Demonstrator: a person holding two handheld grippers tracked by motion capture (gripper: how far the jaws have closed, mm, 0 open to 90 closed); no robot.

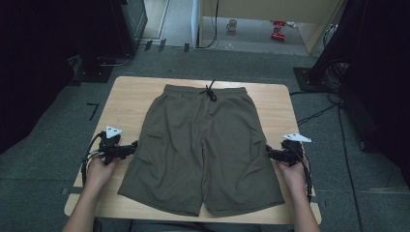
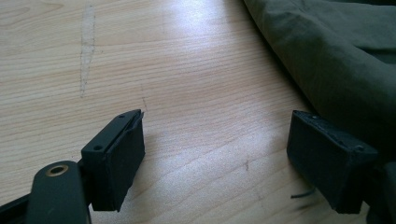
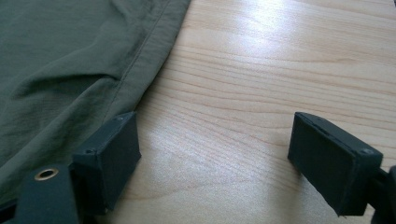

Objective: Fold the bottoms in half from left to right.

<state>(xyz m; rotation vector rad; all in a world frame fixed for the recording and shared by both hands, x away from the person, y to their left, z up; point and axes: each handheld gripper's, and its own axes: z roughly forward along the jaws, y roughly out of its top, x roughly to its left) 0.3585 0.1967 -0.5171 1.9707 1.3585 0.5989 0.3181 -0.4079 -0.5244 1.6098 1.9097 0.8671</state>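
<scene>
Shorts (image 1: 203, 150), olive, lie flat mid-table (image 1: 130, 92), drawstring (image 1: 211, 92) far side. We note 2 grippers at the leg edges: left gripper (image 1: 134, 146) and right gripper (image 1: 269, 151), jaws spread, gripping nothing.

The high view is dim and soft, with low contrast; the surroundings fall into near black at both upper corners, while the wooden table (image 1: 130, 96) catches the most light, and a paler strip of floor shows at the top. Fine detail is smeared, as if compressed. Both gripper views are brighter: a broad white glare lies on the wood grain near the top of each. The black jaws at the bottom are close and slightly soft, casting faint shadows. The shorts (image 3: 60, 60) show gentle shading in their folds.
</scene>
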